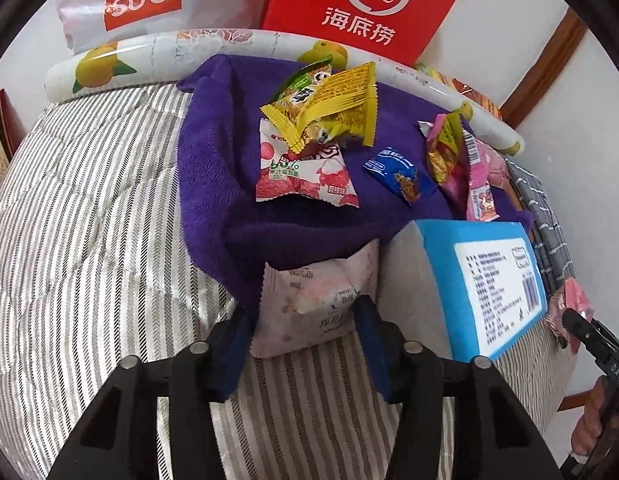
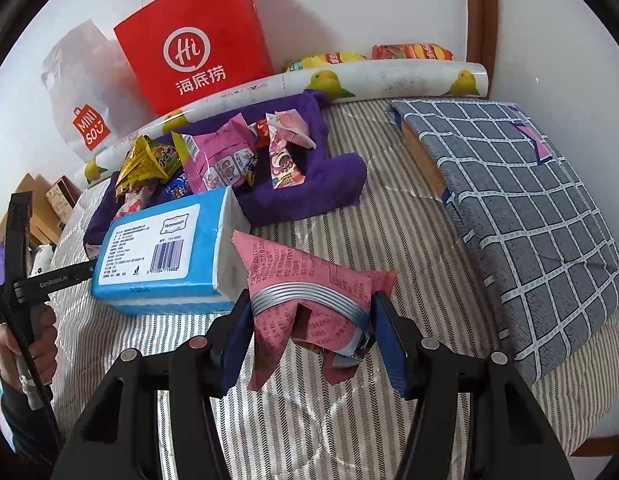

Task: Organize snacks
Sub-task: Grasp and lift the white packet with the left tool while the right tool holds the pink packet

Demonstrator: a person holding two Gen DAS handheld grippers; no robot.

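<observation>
PROGRESS: partway, I judge; several snack packets already lie on the purple towel [image 1: 213, 168] on the bed | LEFT: left tool [image 1: 305, 320] clamped on a pale pink packet [image 1: 309, 300] at the towel's near edge | RIGHT: right tool [image 2: 309, 320] clamped on a pink wrapper [image 2: 305, 280] beside the blue tissue pack [image 2: 157, 256]; both still to place

Snacks [image 1: 309, 136] lie on a towel [image 1: 213, 184] on the bed [image 1: 89, 220]. A tissue pack [image 1: 485, 284] sits before the towel; bags [image 1: 365, 4] stand behind it.
</observation>
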